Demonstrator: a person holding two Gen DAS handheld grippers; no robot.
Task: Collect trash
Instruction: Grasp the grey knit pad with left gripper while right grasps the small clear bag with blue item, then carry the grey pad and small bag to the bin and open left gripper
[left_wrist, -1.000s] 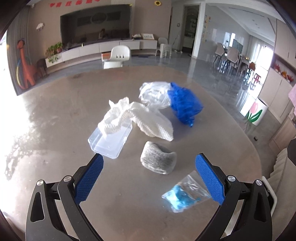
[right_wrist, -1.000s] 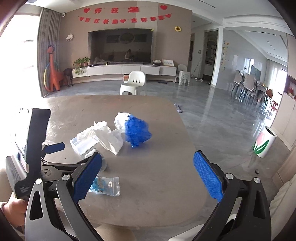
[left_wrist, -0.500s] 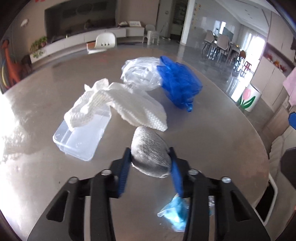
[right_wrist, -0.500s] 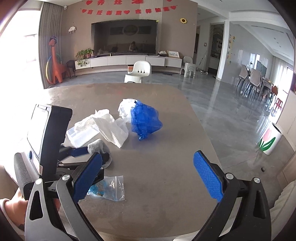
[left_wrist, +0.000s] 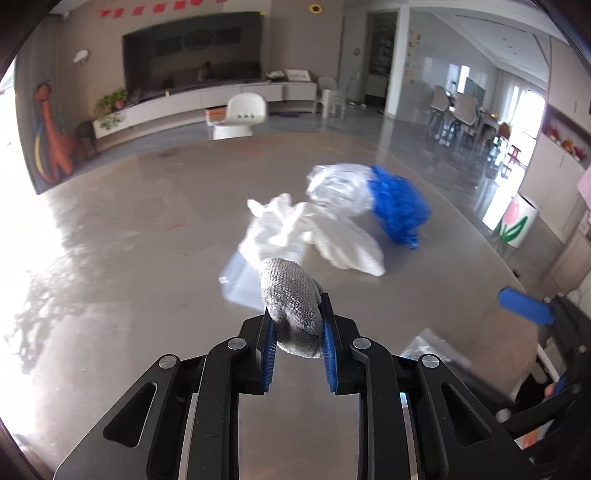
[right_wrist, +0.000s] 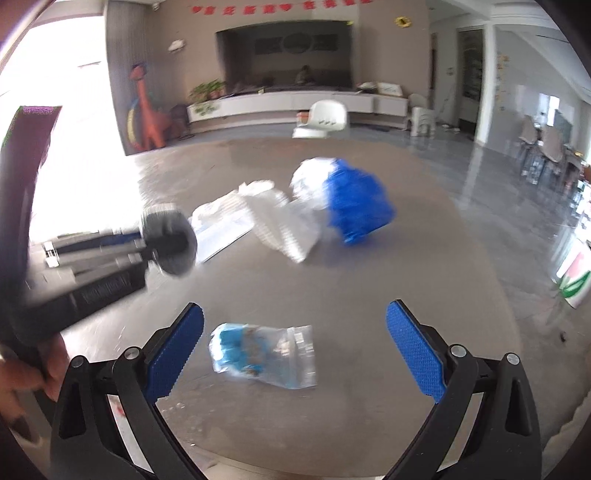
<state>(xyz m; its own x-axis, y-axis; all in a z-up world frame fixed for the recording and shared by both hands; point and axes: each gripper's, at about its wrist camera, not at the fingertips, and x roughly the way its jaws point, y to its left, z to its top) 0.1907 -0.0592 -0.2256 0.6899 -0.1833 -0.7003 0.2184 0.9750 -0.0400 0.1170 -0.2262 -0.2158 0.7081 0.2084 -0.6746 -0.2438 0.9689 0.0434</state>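
Observation:
My left gripper is shut on a grey knitted wad and holds it above the table; it also shows in the right wrist view. My right gripper is open, its fingers either side of a clear zip bag with blue contents lying on the table. Farther back lie a white cloth, a clear plastic box, a crumpled clear bag and a blue net.
The round grey table drops off at its right edge. A white bin with a tulip print stands on the floor to the right. A white chair stands beyond the table.
My left gripper has closed on the grey wad and lifted it off the table. My right gripper has moved forward and down over the zip bag.

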